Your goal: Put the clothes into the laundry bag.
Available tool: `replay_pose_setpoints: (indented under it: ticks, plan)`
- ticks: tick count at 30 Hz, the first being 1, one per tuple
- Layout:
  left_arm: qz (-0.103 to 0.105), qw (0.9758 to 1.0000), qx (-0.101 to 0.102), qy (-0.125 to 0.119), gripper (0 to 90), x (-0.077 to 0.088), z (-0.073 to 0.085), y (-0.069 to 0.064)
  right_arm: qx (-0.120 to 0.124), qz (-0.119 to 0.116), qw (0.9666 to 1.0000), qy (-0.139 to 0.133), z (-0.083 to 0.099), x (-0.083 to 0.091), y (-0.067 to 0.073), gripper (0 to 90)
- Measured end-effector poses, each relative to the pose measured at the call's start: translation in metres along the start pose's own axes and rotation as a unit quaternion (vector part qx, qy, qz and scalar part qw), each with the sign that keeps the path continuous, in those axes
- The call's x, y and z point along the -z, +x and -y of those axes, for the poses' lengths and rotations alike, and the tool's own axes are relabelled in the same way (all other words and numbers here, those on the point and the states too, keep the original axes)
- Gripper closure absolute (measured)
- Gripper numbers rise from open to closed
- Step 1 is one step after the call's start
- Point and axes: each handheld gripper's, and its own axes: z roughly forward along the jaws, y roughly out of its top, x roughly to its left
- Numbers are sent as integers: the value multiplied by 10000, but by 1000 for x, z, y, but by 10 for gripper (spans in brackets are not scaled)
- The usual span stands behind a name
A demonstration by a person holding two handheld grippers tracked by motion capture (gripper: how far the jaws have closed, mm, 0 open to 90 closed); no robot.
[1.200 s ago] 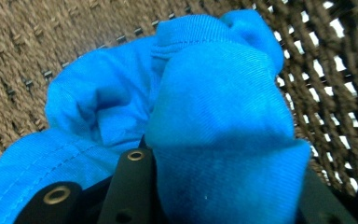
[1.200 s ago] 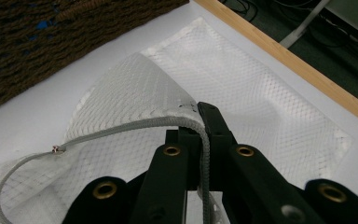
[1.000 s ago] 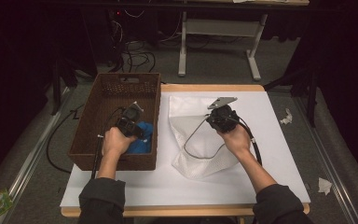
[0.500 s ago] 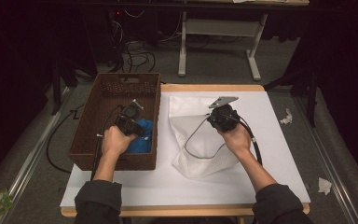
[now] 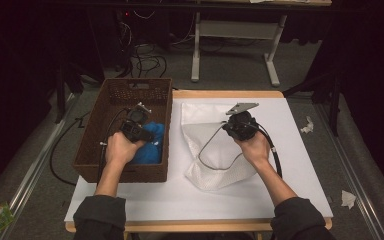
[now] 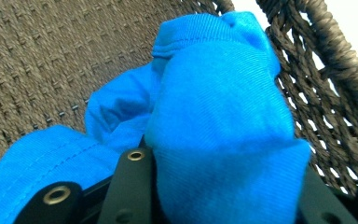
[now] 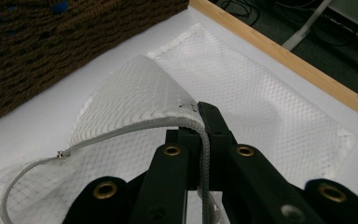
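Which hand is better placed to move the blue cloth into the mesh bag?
The left: its tool already grips the blue cloth inside the basket. The right tool is busy pinching the mesh bag rim.

Wicker basket [image 5: 105,131] walls hem in blue cloth [image 5: 150,145] on all sides, access from above only; far half of basket floor free; mesh bag [image 5: 207,125] covers mid surface [image 5: 300,165]; right strip and near edge bare
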Motion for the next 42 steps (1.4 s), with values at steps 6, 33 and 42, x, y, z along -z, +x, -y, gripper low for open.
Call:
replay_pose_setpoints:
  ticks: [6,33,42]
  plan:
    - [122,9997,17,-209,659,11,1,-1,41,26,10000,54,0,1,0,896]
    - [13,9945,-63,-1047,659,50,16,1,-30,17,9999,116,1,-1,-4,896]
    - [192,9904,118,-1360,658,65,16,4,-47,40,9999,118,2,1,-5,896]
